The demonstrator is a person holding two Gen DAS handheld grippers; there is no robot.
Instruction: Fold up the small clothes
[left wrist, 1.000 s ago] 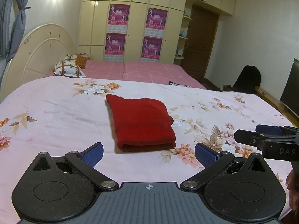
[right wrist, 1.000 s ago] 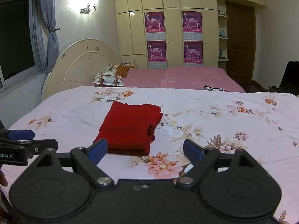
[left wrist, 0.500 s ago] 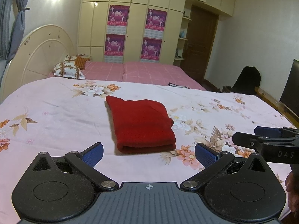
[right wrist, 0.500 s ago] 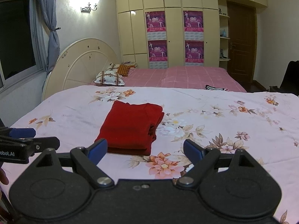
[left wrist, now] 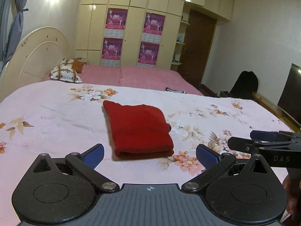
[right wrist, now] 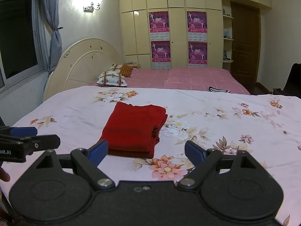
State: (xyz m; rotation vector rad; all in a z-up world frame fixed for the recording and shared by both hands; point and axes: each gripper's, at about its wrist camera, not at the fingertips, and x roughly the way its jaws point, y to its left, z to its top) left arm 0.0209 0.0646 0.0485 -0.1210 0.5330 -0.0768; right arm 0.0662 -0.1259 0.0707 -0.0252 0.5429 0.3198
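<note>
The red garment (left wrist: 139,130) is lying folded at mid-frame on the floral bedspread (left wrist: 56,116). The left tongs (left wrist: 149,155) and right tongs (right wrist: 145,151) are both gaping wide, gripping nothing. Probably only squaring the layered edges gently is remaining. No containers are showing.

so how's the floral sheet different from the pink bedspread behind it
The floral sheet is pale with printed flowers; the pink bedspread is a deeper pink with a faint grid.
The floral sheet lies nearest the grippers; the pink bedspread lies farther back, by the wardrobe.
The floral sheet carries the folded red garment; the pink bedspread has pillows at its head.
Both lie flat and smooth.
</note>
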